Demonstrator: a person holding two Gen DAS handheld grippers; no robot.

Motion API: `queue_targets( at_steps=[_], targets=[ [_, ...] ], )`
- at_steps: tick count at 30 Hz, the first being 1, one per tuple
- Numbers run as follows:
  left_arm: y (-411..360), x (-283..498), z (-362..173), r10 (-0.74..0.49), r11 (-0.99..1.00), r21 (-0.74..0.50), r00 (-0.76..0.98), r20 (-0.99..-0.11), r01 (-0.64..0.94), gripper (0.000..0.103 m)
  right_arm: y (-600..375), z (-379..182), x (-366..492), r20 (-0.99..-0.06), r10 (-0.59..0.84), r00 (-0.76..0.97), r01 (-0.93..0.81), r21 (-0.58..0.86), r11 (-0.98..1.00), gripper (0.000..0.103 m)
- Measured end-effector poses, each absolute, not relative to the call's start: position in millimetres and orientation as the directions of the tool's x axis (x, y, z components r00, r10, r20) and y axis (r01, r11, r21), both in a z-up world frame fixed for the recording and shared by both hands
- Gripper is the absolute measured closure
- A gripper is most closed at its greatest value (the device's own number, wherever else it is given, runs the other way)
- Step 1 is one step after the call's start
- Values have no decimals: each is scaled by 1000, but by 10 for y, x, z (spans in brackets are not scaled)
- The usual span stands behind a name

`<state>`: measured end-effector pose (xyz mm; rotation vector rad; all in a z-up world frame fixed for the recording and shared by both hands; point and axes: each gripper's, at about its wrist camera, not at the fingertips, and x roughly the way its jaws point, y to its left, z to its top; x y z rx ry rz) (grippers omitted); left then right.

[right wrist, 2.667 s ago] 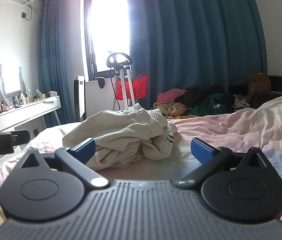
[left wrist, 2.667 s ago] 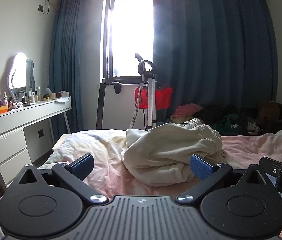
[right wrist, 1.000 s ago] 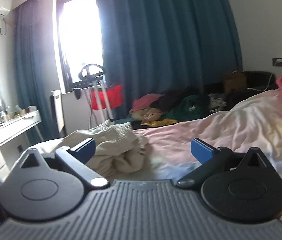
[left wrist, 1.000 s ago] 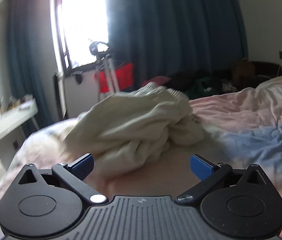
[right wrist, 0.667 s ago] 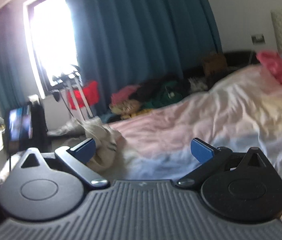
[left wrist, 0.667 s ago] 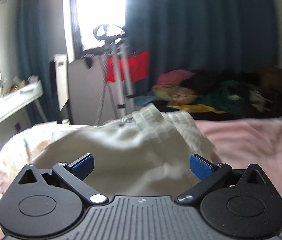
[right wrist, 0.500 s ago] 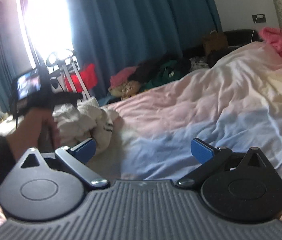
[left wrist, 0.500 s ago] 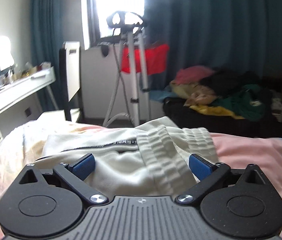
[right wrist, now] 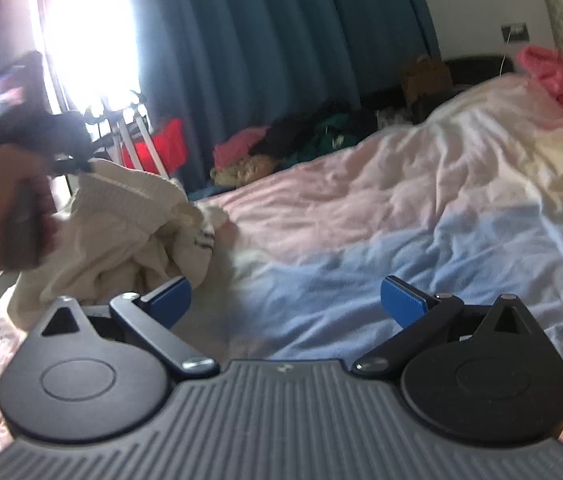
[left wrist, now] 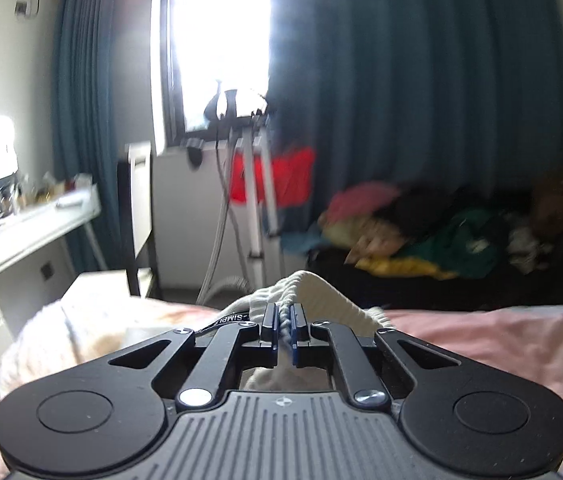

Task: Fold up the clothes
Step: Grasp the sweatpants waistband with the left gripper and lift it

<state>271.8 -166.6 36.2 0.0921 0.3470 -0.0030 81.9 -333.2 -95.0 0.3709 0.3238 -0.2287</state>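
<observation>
Bunching cream ribbed garment (left wrist: pixel 321 296), jaws pinching.

Cream garment (left wrist: pixel 321 300) is soft ribbed knit cloth, thick, matt; it looks fleecy in the right wrist view (right wrist: pixel 121 232). Left gripper (left wrist: pixel 284 330) is matt black plastic with ridged grey base and shiny metal screws. Right gripper (right wrist: pixel 285 300) pads (right wrist: pixel 403 300) are smooth blue plastic. Bed sheet (right wrist: pixel 401 220) is wrinkled matt cotton-like cloth. Curtain (left wrist: pixel 421 100) behind the bed is heavy matt pleated fabric.

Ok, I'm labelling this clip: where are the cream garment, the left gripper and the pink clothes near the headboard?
cream garment (right wrist: pixel 121 216): right wrist view, on its bunched body.
left gripper (left wrist: pixel 283 326): left wrist view, between its jaws, shut on the ribbed waistband.
pink clothes (right wrist: pixel 561 76): right wrist view, middle of the heap.
</observation>
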Motion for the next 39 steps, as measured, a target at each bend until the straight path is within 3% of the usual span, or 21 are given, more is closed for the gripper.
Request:
queue_targets(
  at_steps=[5,10,18,22,24,25,31,39],
  targets=[
    [-1013,1713,712,-72,996,24,959,-273,81,99,-3180,-819,675,-270,-157,950,237,292,927,0],
    [-132,926,782,-85,993,-97,955,-283,60,99,-2924,-641,523,-207,-133,969,181,231,956,1],
    [1154,445,272,-28,976,-210,915,-401,-62,99,-2539,-397,264,-154,0,988,32,207,978,1],
    [1688,344,-13,-4,961,-246,884,-468,-126,99,-2270,-517,309,-218,109,970,-69,183,981,7],
    [1767,336,-92,6,959,-247,876,-482,-142,98,-2126,-632,338,-263,137,955,-97,160,982,27],
    [1799,340,-125,3,955,-256,870,-492,-148,98,-2052,-690,360,-289,150,946,-111,144,983,31],
    [1672,593,-236,5,959,-243,863,-505,-148,97,-1708,-901,605,-356,192,914,-173,84,981,33],
    [1596,925,-420,67,962,-193,854,-516,-192,90,-1351,-1167,1454,-433,187,882,-120,177,977,33]
  ],
)
